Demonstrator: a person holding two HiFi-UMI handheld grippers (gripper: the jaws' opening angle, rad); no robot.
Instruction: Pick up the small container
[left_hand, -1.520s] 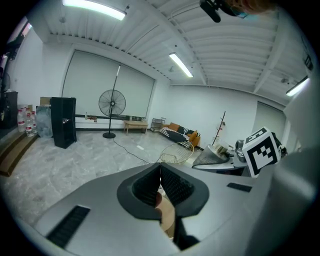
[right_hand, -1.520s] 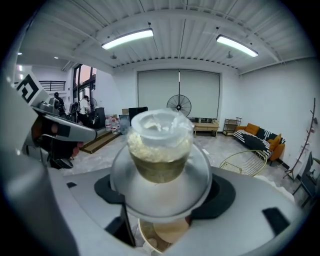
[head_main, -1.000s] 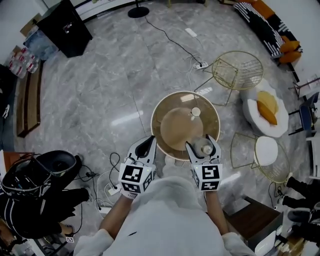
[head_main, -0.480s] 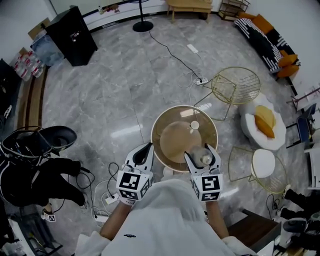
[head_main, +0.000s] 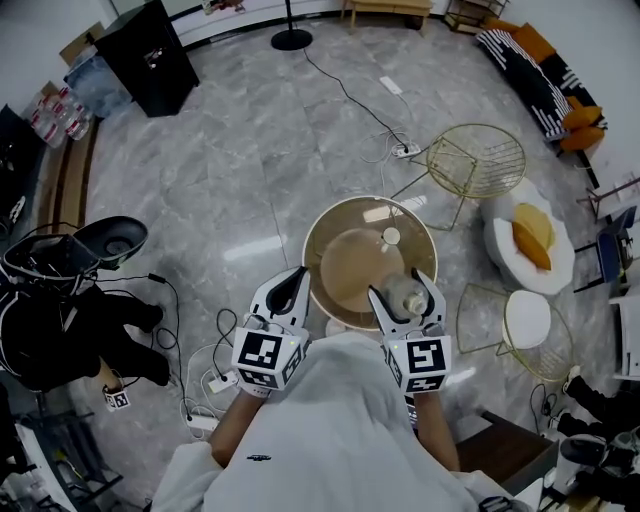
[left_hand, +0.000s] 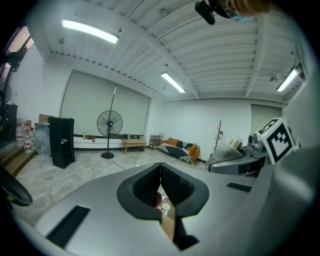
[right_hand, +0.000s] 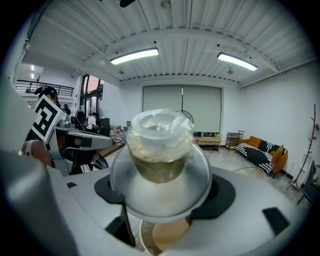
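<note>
The small container (right_hand: 160, 145) is a clear lidded tub with pale contents, and my right gripper (right_hand: 161, 194) is shut on it, its dark pads showing on both sides. In the head view the container (head_main: 405, 297) sits in the right gripper (head_main: 406, 300) over the near edge of the round table (head_main: 318, 228). My left gripper (head_main: 292, 285) hovers at the table's near left edge. Its jaws (left_hand: 160, 182) are pressed together with nothing between them. In the left gripper view the right gripper (left_hand: 239, 162) carries the container (left_hand: 235, 144).
A tan round mat (head_main: 355, 262) and a small white cup (head_main: 391, 236) lie on the table. Wire chairs (head_main: 478, 160) and a white stool (head_main: 527, 320) stand to the right. Cables and a power strip (head_main: 220, 380) lie on the floor at the left, beside a crouching person (head_main: 60, 320).
Both grippers keep their places and the right one still grips the container. The view has swung a little, and the person at the left has shifted.
</note>
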